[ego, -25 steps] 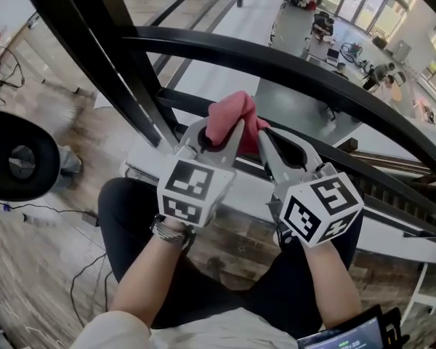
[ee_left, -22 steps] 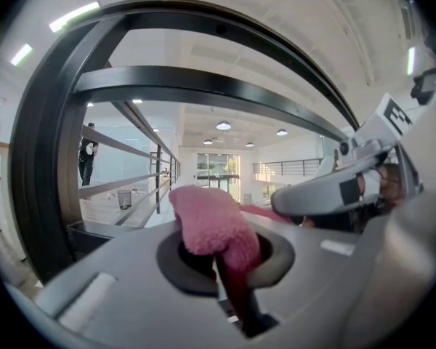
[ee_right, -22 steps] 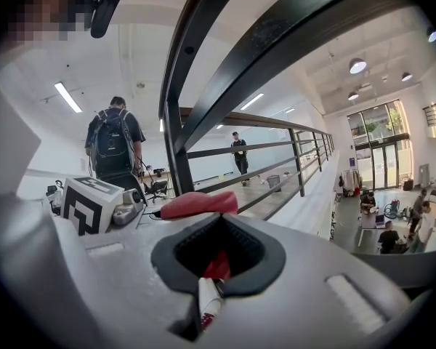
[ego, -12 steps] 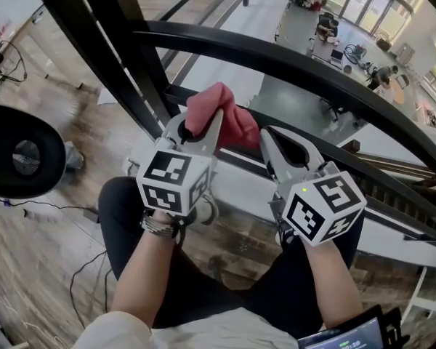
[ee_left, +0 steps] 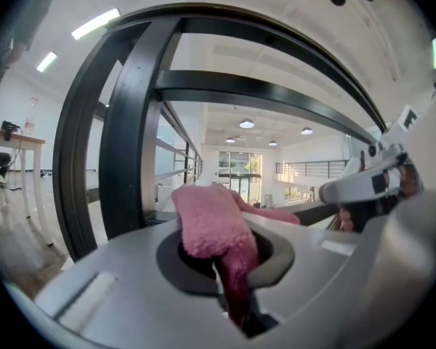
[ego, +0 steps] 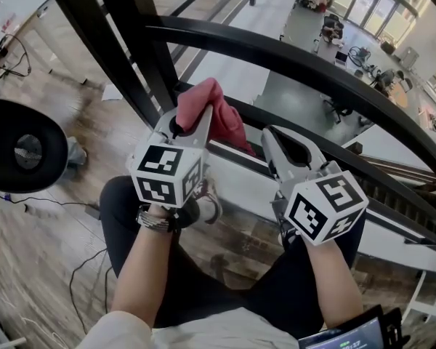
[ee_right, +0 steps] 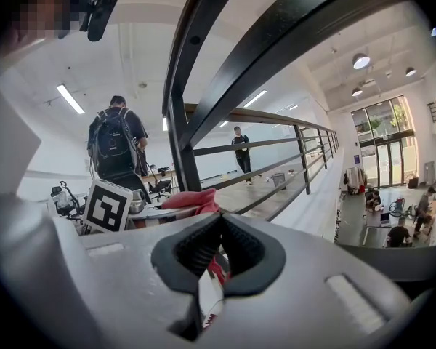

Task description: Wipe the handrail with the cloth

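A pink cloth (ego: 211,107) is bunched in my left gripper (ego: 191,120), which is shut on it just in front of the black railing's lower bar (ego: 392,187). The curved top handrail (ego: 291,57) arcs above and beyond both grippers. In the left gripper view the cloth (ee_left: 209,224) bulges out of the left gripper (ee_left: 229,267), with the handrail (ee_left: 276,93) and a thick post (ee_left: 131,144) ahead. My right gripper (ego: 270,138) is to the right, shut and empty. In its own view the right gripper (ee_right: 218,224) shows closed jaws, and the cloth (ee_right: 194,198) shows to the left.
A round black object (ego: 18,151) and cables (ego: 80,282) lie on the wood floor at left. Beyond the rail is a drop to a lower floor with desks (ego: 349,42). A person with a backpack (ee_right: 116,147) stands in the distance.
My left gripper has carried the cloth to the left and slightly away from me, toward the post. The right gripper has hardly moved.
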Tool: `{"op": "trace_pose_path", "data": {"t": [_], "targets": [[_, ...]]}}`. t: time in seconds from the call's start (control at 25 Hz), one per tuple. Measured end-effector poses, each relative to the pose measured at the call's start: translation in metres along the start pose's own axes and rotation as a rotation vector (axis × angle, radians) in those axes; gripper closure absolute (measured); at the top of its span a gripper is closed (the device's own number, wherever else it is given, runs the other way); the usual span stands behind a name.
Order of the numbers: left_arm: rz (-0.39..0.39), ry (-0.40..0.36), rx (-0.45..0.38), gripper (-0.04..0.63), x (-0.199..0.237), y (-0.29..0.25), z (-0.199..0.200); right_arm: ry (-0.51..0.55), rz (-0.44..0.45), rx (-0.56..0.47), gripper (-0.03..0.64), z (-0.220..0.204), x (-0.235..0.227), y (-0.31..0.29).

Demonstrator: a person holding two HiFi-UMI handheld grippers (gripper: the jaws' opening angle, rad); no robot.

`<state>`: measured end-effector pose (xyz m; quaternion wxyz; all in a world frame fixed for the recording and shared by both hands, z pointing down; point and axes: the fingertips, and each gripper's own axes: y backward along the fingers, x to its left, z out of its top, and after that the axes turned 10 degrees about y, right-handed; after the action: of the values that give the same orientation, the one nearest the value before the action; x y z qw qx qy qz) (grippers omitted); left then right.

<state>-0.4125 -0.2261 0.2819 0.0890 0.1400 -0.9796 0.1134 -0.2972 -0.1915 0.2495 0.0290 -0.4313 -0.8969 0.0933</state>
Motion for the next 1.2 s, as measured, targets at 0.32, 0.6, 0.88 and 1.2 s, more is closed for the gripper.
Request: {"op": "trace_pose_path", "data": {"t": [0.32, 0.6, 0.88, 1.2], "targets": [[0.075, 0.022, -0.043, 0.56, 0.029, 0.004, 0.008, -0.002, 0.007, 0.001, 0.615, 0.001, 0.001, -0.001], [0.187, 0.001, -0.095, 0.56, 0.057, 0.012, 0.018, -0.002, 0.01, 0.002, 0.615, -0.002, 0.005, -0.001], [0.183, -0.062, -0.092, 0.563, 0.055, 0.004, 0.024, -0.005, 0.01, -0.006, 0.615, 0.001, 0.004, -0.001], [0.107, -0.175, -0.016, 0.565, 0.016, -0.012, 0.022, -0.005, -0.002, -0.009, 0.615, 0.002, -0.002, 0.003]]}}
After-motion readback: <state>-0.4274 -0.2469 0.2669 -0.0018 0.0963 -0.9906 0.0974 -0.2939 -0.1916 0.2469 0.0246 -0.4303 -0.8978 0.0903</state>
